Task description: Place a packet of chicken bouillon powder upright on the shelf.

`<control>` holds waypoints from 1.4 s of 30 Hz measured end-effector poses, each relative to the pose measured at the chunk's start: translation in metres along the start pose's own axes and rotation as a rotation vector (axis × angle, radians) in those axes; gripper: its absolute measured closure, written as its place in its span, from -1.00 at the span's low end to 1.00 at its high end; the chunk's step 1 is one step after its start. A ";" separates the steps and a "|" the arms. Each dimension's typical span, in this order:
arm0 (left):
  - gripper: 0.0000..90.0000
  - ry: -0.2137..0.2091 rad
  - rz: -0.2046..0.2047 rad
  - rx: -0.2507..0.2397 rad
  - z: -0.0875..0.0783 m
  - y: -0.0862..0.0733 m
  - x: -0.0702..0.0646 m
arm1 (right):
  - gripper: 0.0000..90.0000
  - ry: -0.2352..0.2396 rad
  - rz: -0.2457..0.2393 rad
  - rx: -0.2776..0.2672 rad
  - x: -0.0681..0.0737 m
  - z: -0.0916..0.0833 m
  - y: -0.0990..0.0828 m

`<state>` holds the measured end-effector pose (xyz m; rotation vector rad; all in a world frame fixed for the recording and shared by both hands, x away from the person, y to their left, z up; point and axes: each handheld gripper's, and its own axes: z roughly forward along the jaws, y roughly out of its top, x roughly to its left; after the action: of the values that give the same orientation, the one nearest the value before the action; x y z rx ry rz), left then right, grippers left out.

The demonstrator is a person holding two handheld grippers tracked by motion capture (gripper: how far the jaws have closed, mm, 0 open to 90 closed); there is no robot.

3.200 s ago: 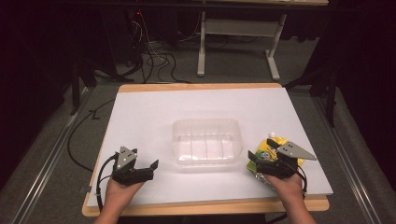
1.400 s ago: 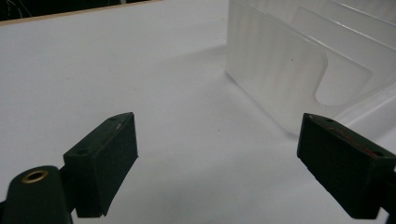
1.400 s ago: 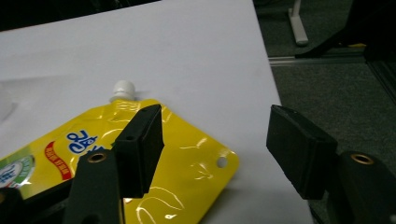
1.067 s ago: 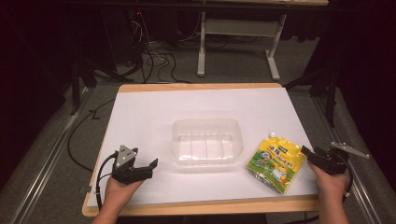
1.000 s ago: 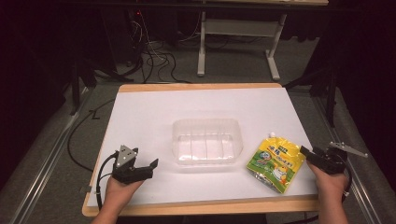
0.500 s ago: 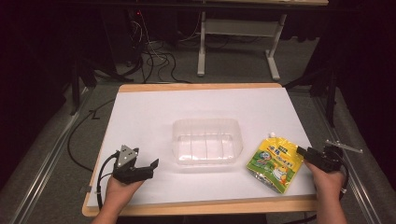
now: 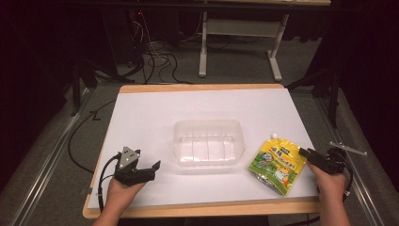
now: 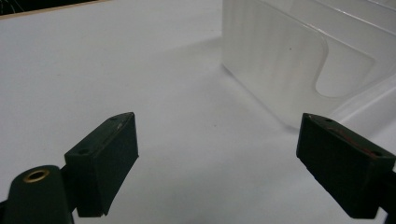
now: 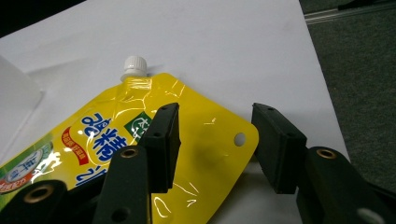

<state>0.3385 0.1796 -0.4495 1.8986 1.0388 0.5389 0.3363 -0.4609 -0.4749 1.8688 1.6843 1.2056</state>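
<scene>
The yellow spout pouch [image 7: 277,165] lies flat at the lower right of the worktop [image 7: 155,113], just right of the clear plastic tub [image 7: 208,147]. It looks soft, glossy, probably slippery and floppy. The right hand-held gripper [image 9: 215,144] has been closing, its jaws straddling the punched corner without pinching yet; that flat sealed edge seems the best hold. The left hand-held gripper [image 8: 215,158] stands released.

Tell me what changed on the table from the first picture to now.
The right gripper let go of the yellow pouch, drew off to the table's right edge, then came back to the pouch's corner; its jaws have just been closing around that corner, not yet pressing. The pouch lies flat. The left gripper and the clear container stayed put.
</scene>
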 end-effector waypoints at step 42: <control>-0.65 -0.045 0.040 -0.021 0.002 0.004 -0.009 | 1.00 0.066 -0.017 0.050 0.009 -0.003 -0.003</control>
<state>0.3370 0.1704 -0.4466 1.9077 0.9649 0.5259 0.3313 -0.4529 -0.4728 1.8583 1.7769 1.2422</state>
